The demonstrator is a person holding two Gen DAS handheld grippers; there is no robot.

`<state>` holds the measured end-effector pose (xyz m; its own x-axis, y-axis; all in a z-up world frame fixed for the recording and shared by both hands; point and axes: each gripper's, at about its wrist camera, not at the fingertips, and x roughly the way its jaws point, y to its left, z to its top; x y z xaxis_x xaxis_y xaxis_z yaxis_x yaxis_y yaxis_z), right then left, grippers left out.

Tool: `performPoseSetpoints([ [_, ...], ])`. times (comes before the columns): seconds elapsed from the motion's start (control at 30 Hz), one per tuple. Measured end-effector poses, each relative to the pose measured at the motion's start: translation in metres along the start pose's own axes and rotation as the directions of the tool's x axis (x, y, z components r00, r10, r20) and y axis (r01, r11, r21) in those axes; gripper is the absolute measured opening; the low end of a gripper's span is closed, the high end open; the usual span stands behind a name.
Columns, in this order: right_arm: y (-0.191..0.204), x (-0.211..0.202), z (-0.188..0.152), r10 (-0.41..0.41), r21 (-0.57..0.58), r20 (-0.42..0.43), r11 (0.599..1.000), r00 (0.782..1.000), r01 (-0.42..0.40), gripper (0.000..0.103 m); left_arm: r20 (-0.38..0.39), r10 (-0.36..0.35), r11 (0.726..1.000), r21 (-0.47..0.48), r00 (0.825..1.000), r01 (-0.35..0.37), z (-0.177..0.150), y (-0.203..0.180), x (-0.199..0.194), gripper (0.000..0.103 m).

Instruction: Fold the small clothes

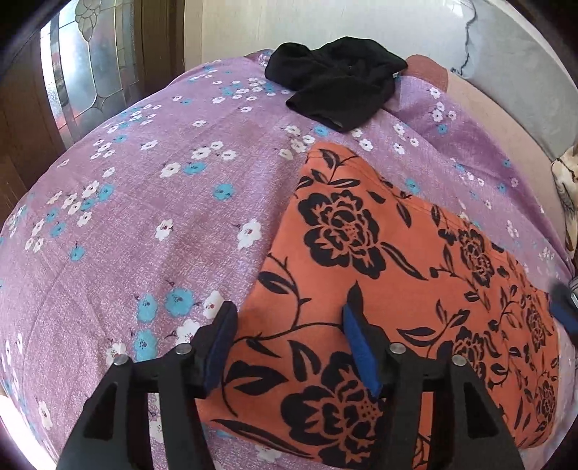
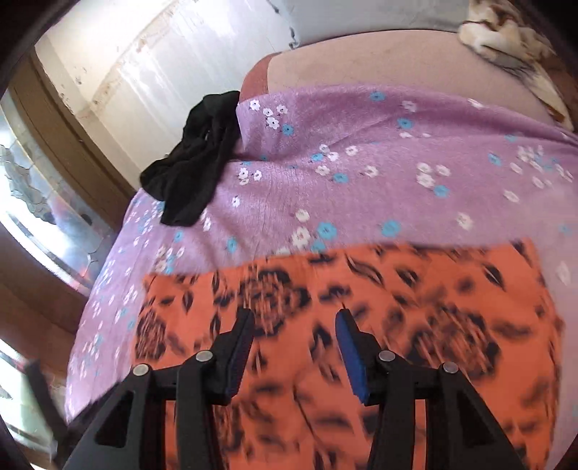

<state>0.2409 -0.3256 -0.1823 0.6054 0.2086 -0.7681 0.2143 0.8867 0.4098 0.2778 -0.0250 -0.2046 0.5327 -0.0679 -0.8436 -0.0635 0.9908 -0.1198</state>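
An orange garment with black flower print (image 1: 390, 289) lies spread flat on the purple flowered bedsheet (image 1: 151, 202). My left gripper (image 1: 289, 318) is open and empty, hovering over the garment's near left edge. The other gripper's blue tip (image 1: 563, 314) shows at the garment's right edge. In the right wrist view the same orange garment (image 2: 361, 325) fills the lower half, blurred. My right gripper (image 2: 294, 321) is open and empty just above it. A crumpled black garment (image 1: 336, 83) lies at the bed's far edge; it also shows in the right wrist view (image 2: 195, 162).
The purple sheet (image 2: 361, 162) covers a pink mattress (image 2: 397, 61). A patterned cream cloth (image 2: 505, 32) lies at the far right. A wooden door with frosted glass (image 1: 83, 65) stands left of the bed, and a white wall (image 1: 289, 21) behind it.
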Motion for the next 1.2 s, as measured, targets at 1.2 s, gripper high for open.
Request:
performPoseSetpoints([
  [1.2,-0.149,-0.049,-0.119,0.211,0.602,0.31,0.711,0.927,-0.364,0.076,0.108,-0.385,0.846,-0.356,0.916,0.398,-0.032,0.034,-0.002,0.08],
])
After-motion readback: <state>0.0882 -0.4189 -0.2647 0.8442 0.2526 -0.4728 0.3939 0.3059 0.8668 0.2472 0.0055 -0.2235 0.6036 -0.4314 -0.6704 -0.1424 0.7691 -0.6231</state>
